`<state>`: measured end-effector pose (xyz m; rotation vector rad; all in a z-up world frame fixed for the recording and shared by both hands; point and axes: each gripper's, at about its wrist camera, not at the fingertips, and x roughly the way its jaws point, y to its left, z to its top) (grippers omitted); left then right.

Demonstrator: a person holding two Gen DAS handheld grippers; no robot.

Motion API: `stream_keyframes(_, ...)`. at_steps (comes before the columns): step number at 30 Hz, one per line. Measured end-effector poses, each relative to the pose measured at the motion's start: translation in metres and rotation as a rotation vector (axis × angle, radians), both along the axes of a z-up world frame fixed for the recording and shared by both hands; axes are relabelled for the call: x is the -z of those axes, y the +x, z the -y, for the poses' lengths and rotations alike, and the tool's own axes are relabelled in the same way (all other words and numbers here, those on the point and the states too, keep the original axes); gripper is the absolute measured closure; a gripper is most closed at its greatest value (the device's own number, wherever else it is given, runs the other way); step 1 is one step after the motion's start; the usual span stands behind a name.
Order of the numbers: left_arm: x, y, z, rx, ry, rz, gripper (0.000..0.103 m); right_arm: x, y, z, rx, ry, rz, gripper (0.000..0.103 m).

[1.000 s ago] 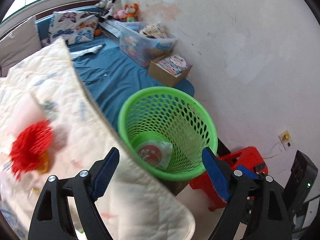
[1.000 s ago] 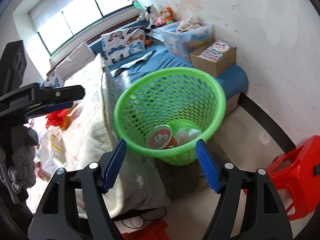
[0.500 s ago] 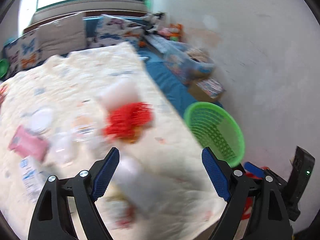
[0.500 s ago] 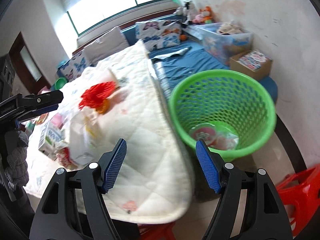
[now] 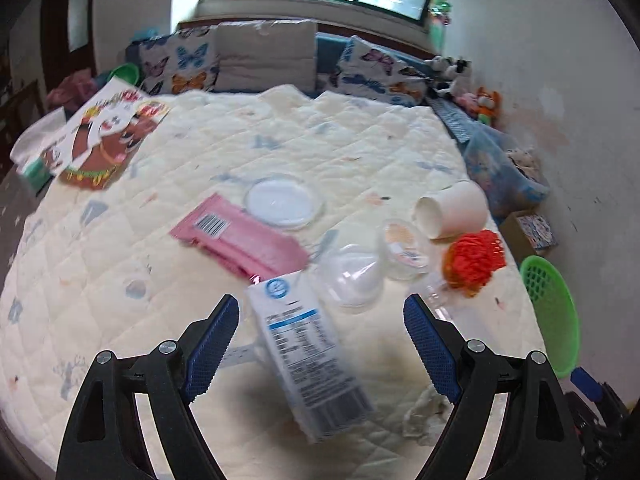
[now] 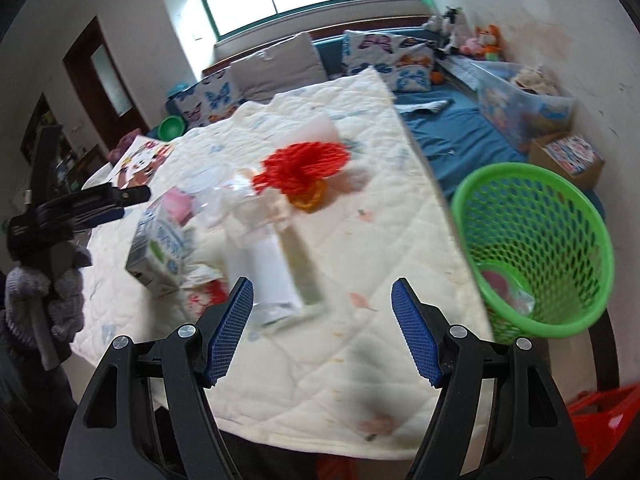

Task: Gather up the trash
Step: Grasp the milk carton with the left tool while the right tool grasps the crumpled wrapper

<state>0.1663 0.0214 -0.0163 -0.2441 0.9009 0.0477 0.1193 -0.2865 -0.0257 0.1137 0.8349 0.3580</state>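
Butterfly pillows (image 5: 180, 66), stuffed toys (image 6: 482, 42), red stool (image 6: 600, 420)

We cannot read the print on the white and blue carton (image 5: 308, 364), smeared by motion at lower centre of the left wrist view. In the right wrist view, the clear plastic bottle (image 6: 276, 248) at centre is a blur. The green perforated plastic basket (image 5: 554, 316) is cut off by the dark lens border at right in the left view, its contents hidden.
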Motion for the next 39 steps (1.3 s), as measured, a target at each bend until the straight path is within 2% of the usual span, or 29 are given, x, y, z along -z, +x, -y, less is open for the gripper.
stream_keyframes(5,0.02,0.006,-0.009,-0.035,-0.033,-0.052,0.021,-0.001,0.0,-0.021,-0.044,-0.007,0.0,0.031)
stream_keyframes(13,0.037,0.021,-0.012,-0.066,-0.029,-0.091,0.022,0.003,-0.008,-0.053,-0.136,-0.005,-0.019,0.031)
stream_keyframes(16,0.044,0.025,-0.013,-0.066,-0.034,-0.113,0.029,0.007,-0.011,-0.067,-0.169,0.0,-0.031,0.031)
stream_keyframes(20,0.052,0.025,-0.017,-0.067,-0.061,-0.138,0.03,0.013,-0.014,-0.084,-0.21,-0.008,-0.044,0.031)
stream_keyframes(23,0.056,0.023,-0.018,-0.054,-0.068,-0.143,0.036,0.021,-0.012,-0.098,-0.23,-0.017,-0.06,0.031)
stream_keyframes(26,0.056,0.021,-0.018,-0.04,-0.083,-0.143,0.047,0.03,-0.008,-0.109,-0.24,-0.022,-0.078,0.031)
stream_keyframes(30,0.054,0.018,-0.019,-0.021,-0.078,-0.137,0.053,0.039,-0.002,-0.12,-0.231,-0.052,-0.077,0.031)
stream_keyframes(36,0.053,0.015,-0.022,-0.007,-0.085,-0.131,0.053,0.051,0.007,-0.134,-0.192,-0.095,-0.07,0.032)
stream_keyframes(39,0.056,0.015,-0.023,0.002,-0.085,-0.139,0.053,0.058,0.011,-0.141,-0.165,-0.129,-0.064,0.036)
